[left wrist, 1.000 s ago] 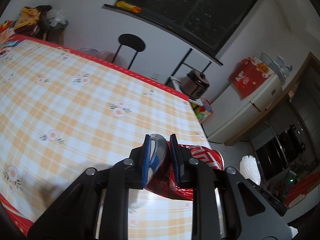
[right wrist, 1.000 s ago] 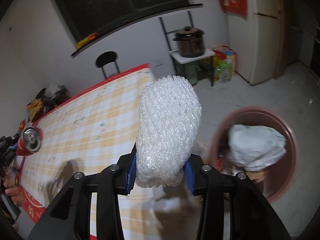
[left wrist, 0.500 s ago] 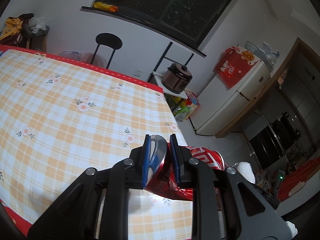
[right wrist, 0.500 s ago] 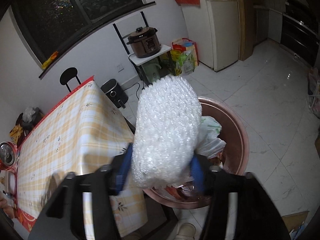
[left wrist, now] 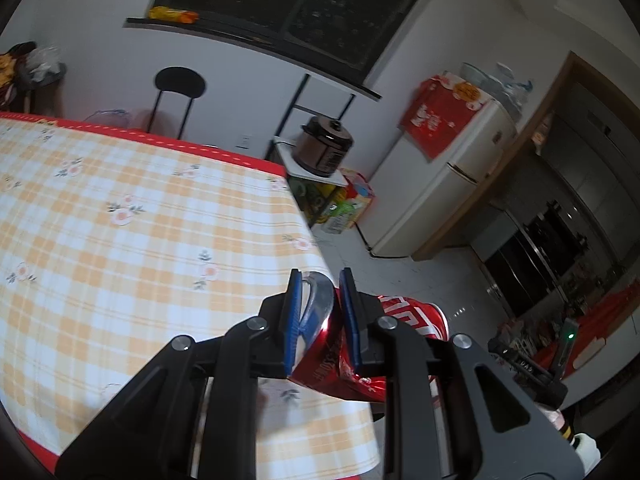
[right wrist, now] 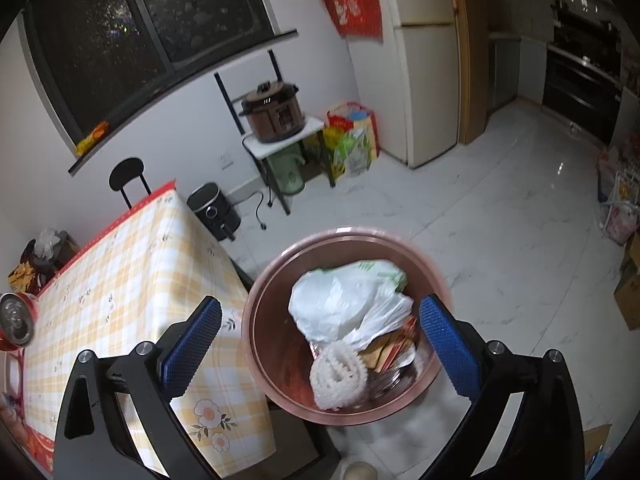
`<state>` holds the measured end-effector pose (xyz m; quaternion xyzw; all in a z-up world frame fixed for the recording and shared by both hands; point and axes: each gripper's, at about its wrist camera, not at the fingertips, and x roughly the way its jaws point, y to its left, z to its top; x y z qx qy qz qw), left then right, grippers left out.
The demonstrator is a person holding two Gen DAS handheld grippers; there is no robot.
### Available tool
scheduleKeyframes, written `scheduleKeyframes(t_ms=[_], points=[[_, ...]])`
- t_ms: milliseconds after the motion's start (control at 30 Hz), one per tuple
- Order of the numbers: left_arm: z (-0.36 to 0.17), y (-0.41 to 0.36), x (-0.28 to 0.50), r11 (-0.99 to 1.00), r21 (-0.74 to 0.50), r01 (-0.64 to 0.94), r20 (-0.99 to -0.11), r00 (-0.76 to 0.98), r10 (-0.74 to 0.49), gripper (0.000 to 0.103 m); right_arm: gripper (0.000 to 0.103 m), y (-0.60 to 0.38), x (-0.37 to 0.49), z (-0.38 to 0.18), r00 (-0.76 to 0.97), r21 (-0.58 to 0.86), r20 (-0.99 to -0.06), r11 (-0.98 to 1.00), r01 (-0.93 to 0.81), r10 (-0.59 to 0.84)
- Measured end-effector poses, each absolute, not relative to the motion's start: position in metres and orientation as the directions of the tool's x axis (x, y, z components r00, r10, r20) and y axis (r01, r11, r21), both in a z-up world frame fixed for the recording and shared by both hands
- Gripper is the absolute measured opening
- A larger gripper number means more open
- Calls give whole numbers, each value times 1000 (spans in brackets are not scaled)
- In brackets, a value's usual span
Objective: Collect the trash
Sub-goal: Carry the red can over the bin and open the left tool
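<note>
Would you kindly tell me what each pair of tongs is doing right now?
Left tongs: shut on the crushed red can.
Right tongs: opening, nothing between them; the foam wrap lies in the bin.

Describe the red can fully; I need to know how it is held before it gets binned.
The red can is a shiny metal drink can with white lettering and a silver top, its wall dented where it is pinched. It lies tilted, crosswise to the left gripper, whose blue pads clamp its top end. It hangs above the edge of the checked tablecloth; nothing else touches it. The right wrist view shows its silver lid at far left.
</note>
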<state>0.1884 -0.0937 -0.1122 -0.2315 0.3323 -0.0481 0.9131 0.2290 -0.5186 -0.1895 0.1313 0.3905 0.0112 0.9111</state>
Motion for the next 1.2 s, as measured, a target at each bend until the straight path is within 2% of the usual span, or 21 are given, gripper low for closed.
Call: scheduleKeyframes(t_ms=[200, 600, 933, 1200], points=[[-109, -139, 204, 888, -459, 22, -566, 764, -311, 22, 98, -536, 209, -156, 727, 175, -685, 980, 95, 51], [-108, -233, 235, 879, -438, 188, -562, 706, -431, 22, 98, -579, 163, -118, 768, 150, -640, 980, 134, -7], [-140, -312, 273, 880, -383, 282, -633, 613, -472, 22, 98, -631, 129, -128, 749, 164, -657, 955, 248, -81], [-163, -361, 318, 862, -410, 299, -657, 558, -507, 24, 98, -657, 116, -145, 715, 164, -688, 932, 323, -126]])
